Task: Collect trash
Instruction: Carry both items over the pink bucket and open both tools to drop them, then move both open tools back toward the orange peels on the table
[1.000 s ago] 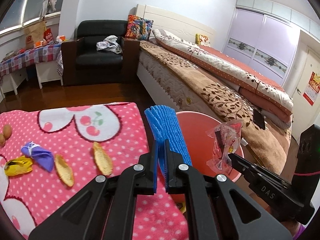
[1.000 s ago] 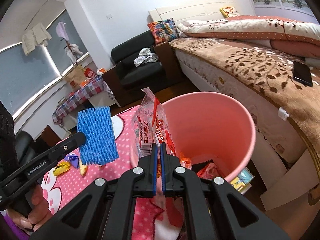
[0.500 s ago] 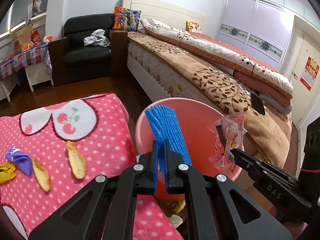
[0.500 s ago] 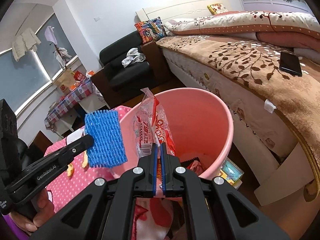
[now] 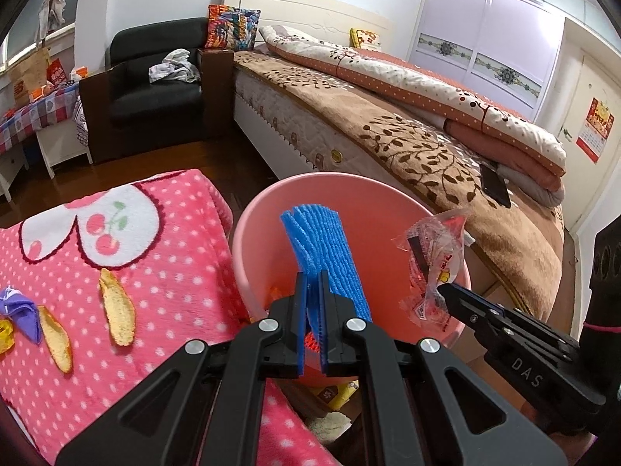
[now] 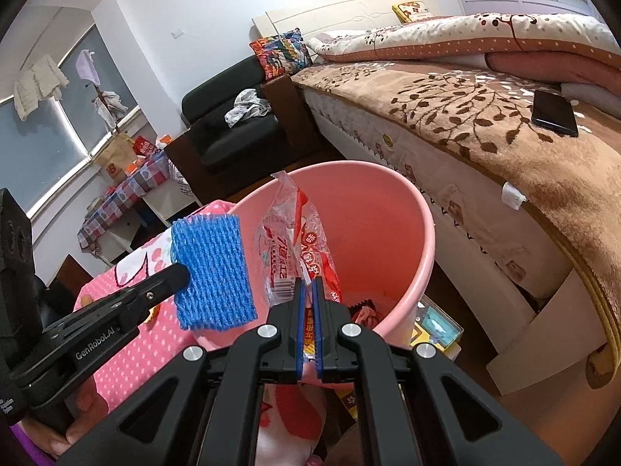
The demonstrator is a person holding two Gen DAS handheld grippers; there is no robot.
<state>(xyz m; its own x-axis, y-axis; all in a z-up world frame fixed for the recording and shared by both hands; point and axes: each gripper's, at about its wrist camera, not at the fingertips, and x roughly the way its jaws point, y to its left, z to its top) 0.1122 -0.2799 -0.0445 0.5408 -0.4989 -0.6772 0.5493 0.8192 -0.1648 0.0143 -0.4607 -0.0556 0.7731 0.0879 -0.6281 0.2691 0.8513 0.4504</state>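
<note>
Only the left wrist view showed the peel-like scraps [image 5: 116, 312] on the pink dotted blanket [image 5: 170, 272] left of the left gripper [image 5: 313, 283], which clenched a blue foam net sleeve [image 5: 322, 248] over the round pink plastic bin [image 5: 372, 202]. The right view showed red wrappers, perhaps, inside that bin beyond the right gripper [image 6: 307, 291], which pinched a crinkled clear red-printed snack wrapper [image 6: 295, 248].

the side of the left gripper [image 6: 182, 277] read "genrobot.ai" in pale letters. the side of the right gripper [image 5: 446, 291] carried "das". the clear snack wrapper [image 6: 299, 248] clamped in the right gripper bore red and white chinese print and a barcode, too crumpled to read. the red wall calendar [image 5: 595, 130] by the door showed print too small to make out.
</note>
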